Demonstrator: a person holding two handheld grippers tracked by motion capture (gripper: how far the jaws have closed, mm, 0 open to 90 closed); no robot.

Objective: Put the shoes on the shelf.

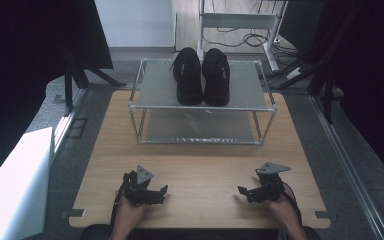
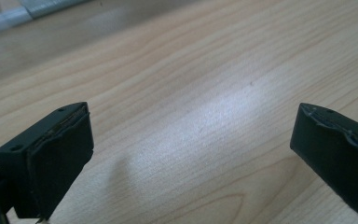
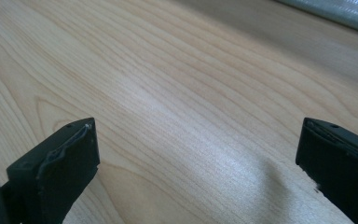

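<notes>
From the high view, a pair of black lace-up shoes sits side by side on the top shelf of a two-tier metal-framed rack with grey panels (image 1: 155,95) at the far half of the pale wooden table (image 1: 200,172); the left black shoe (image 1: 188,76) and the right black shoe (image 1: 216,76) touch or nearly touch along their inner sides, toes toward the person, heels toward the far edge; the lower shelf is bare; the left gripper (image 1: 161,192) and the right gripper (image 1: 242,192) rest low over the near part of the table, well apart from the rack and from each other, each held in a hand that enters from the bottom edge; both point inward, and neither holds anything

In the left gripper view, the left gripper (image 2: 191,140) has its two black padded jaws spread wide with only bare wood grain between them; a corner of the rack's metal frame (image 2: 9,16) shows at the upper left

In the right gripper view, the right gripper (image 3: 198,154) likewise stands wide apart over bare tabletop; a strip of the rack's rail (image 3: 335,11) crosses the upper right

As a judgement, the shoes look moderately light, with soft uppers that will give under a pinch and stiffer soles and heel counters; the collar at the heel or the rim of the opening seems the surest place to grip, one jaw inside and one outside; the toe cap looks smooth and likely to slip
</notes>
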